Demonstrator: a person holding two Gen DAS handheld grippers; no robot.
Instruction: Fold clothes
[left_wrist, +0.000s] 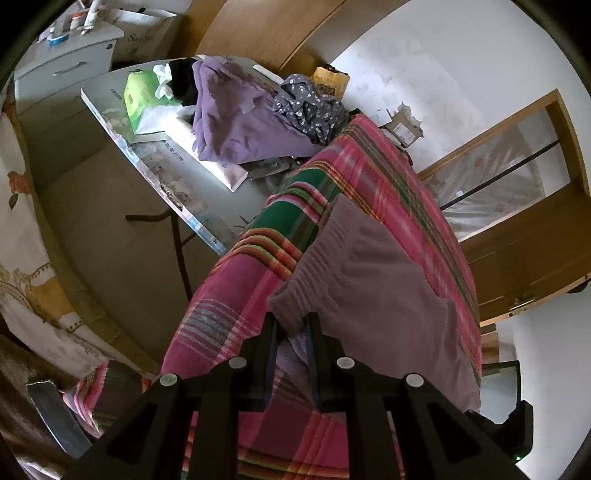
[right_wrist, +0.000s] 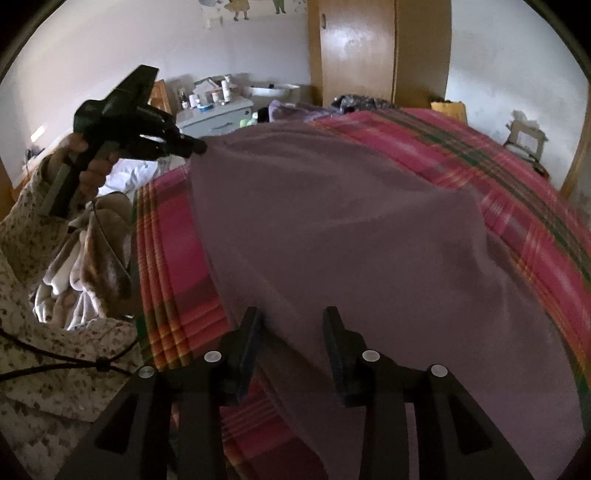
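Left hand-held gripper pinching purple sweater corner; right hand-held gripper jaws apart, empty; sweater's near edge cut off.

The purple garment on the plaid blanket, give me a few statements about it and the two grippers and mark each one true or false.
1. The purple garment lies on a pink plaid blanket. True.
2. The left gripper is shut on a corner of the garment. True; cloth is pinched between its fingers.
3. The right gripper is clamped on the garment. False; its jaws stand apart above the cloth, with no fold pinched between them.
4. The garment is folded into a neat small square. False; it is spread wide over the blanket.
5. A green tissue pack lies on the grey table beyond the blanket. True.
6. Both grippers are mounted on robot arms. False; a hand holds the left one.
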